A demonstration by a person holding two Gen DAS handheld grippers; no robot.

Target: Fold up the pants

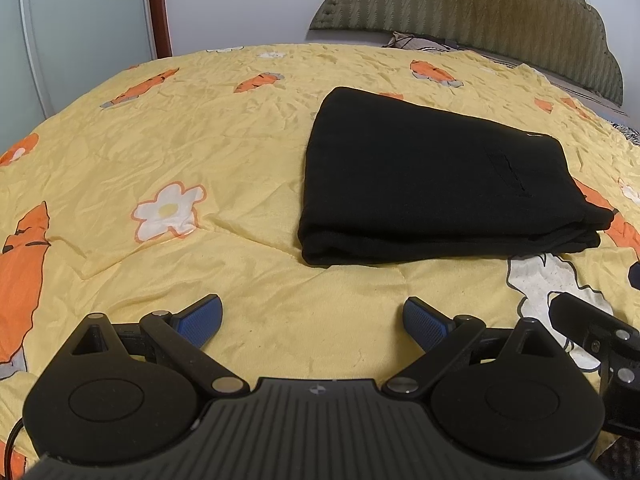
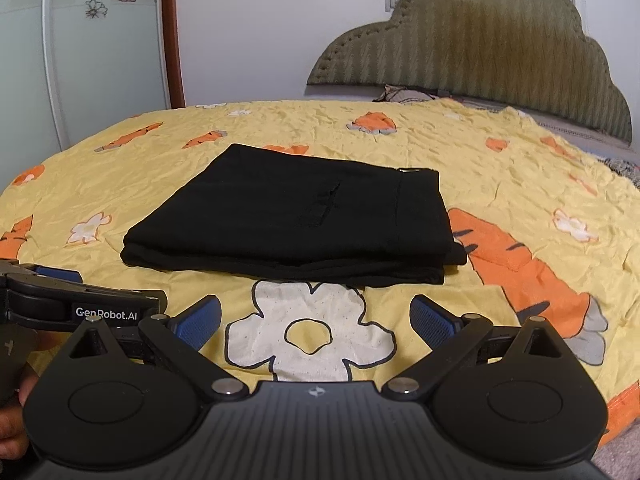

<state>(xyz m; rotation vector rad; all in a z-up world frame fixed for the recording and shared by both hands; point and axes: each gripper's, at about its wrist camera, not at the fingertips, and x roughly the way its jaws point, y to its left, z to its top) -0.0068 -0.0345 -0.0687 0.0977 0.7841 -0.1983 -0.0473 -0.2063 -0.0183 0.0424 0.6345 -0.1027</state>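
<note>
The black pants (image 1: pixel 436 184) lie folded into a flat rectangular stack on the yellow quilt (image 1: pixel 200 152), ahead and right of my left gripper (image 1: pixel 312 320). That gripper is open and empty, held back from the near fold. In the right wrist view the same pants (image 2: pixel 304 216) lie straight ahead of my right gripper (image 2: pixel 316 322), which is open and empty over a white flower print. The left gripper's body (image 2: pixel 80 304) shows at the left edge of that view, and part of the right gripper (image 1: pixel 592 332) shows at the right edge of the left wrist view.
The quilt (image 2: pixel 520 184) with carrot and flower prints covers the bed. A padded olive headboard (image 2: pixel 500 60) stands at the back right with a pillow (image 2: pixel 404 94) below it. A wardrobe door (image 2: pixel 80 60) is at the left. The bed's near edge (image 2: pixel 624 420) is close at lower right.
</note>
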